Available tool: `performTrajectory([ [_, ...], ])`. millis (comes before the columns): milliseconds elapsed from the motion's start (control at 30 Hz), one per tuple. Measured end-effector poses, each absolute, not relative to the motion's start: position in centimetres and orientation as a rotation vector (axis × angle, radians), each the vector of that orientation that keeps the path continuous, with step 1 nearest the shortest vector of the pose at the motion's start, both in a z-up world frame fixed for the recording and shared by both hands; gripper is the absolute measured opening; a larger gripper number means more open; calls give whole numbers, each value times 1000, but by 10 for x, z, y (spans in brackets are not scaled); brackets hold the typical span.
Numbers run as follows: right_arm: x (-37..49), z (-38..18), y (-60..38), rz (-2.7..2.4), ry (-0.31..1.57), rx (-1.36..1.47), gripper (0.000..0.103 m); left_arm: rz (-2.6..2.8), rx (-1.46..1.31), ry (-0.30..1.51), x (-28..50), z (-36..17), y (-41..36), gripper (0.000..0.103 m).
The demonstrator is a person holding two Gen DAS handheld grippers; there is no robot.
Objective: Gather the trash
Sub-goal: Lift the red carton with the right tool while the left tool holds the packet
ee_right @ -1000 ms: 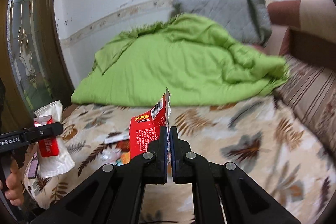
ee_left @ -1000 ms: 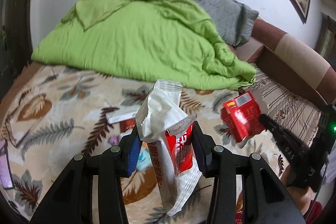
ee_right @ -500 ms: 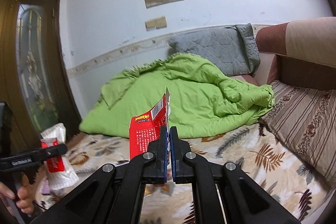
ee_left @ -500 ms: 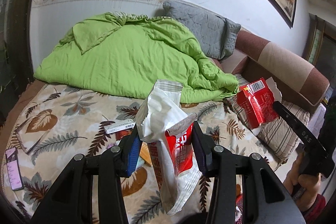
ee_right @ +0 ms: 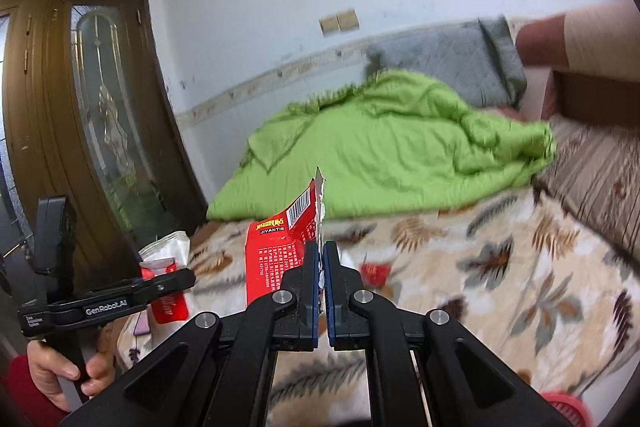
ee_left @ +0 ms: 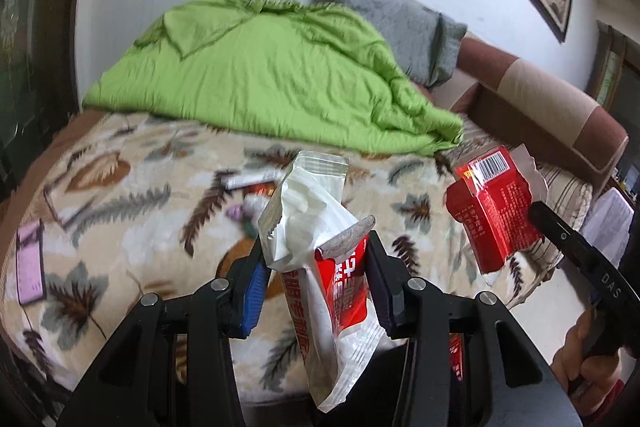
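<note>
Both hand-held grippers have swung back from the bed since a second ago, and we're now looking at the mattress edge from further off. Our left hand-held gripper pinches a crumpled white-and-red snack wrapper between its pads, the packet standing upright and hanging below the fingers. Our right hand-held gripper is pressed together on the torn edge of a red packet, which juts up and left of the jaws, barcode showing. Both pieces ride in the air above the leaf-print bedspread. More small litter lies on that bedspread, blurred, near the green quilt. A pink phone lies by the bed's left edge
</note>
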State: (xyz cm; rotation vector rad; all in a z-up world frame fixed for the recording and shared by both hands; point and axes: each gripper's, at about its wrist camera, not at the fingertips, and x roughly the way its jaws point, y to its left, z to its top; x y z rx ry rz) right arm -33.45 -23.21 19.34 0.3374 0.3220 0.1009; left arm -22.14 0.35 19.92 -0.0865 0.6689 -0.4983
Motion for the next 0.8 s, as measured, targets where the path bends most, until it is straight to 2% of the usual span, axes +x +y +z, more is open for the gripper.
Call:
performTrajectory([
  [300, -306, 139, -229, 97, 469, 423, 3, -435, -27, 720, -206, 152, 2, 44],
  [800, -239, 112, -226, 120, 567, 443, 3, -421, 1, 780, -158, 111, -5, 44],
])
